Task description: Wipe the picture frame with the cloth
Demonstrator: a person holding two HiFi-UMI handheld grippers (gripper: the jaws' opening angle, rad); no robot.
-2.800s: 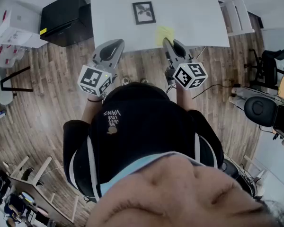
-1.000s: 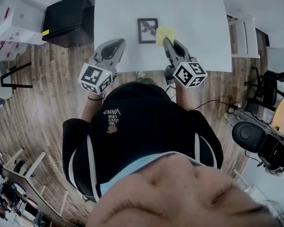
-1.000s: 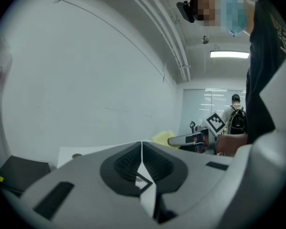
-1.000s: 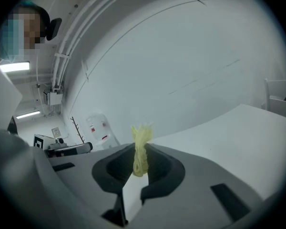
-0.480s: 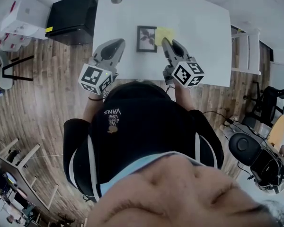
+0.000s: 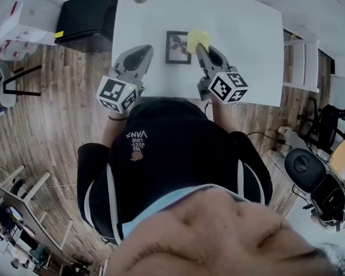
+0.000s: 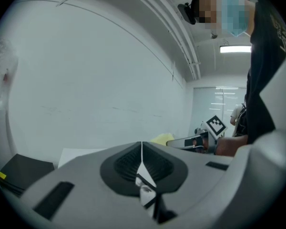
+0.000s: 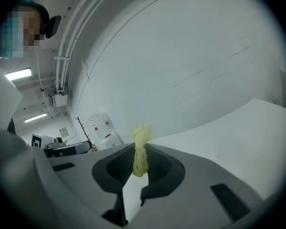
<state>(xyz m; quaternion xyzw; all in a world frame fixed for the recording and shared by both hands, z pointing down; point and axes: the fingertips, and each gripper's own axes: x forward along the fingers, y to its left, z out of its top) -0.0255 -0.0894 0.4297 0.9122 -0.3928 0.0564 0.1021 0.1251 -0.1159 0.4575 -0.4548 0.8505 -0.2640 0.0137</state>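
White rectangular worktop (image 6: pixel 241 33): carries both task items near its middle. My right hand-held gripper (image 6: pixel 199 47): jaws clamped on a pinch of cloth, so I can drag it. My left hand-held gripper (image 6: pixel 144 50): jaws pressed together, empty, held left of the frame, out of the wiping path. Small dark-bordered picture frame (image 6: pixel 177 47): lies flat. Yellow cloth (image 6: pixel 198 37): at the frame's right edge, which I judge allows a short first stroke.

We see only the far part of the cloth (image 6: pixel 199 37); the right gripper (image 6: pixel 201 49) covers the rest. The print in the picture frame (image 6: pixel 177 47) is too small for us to read.
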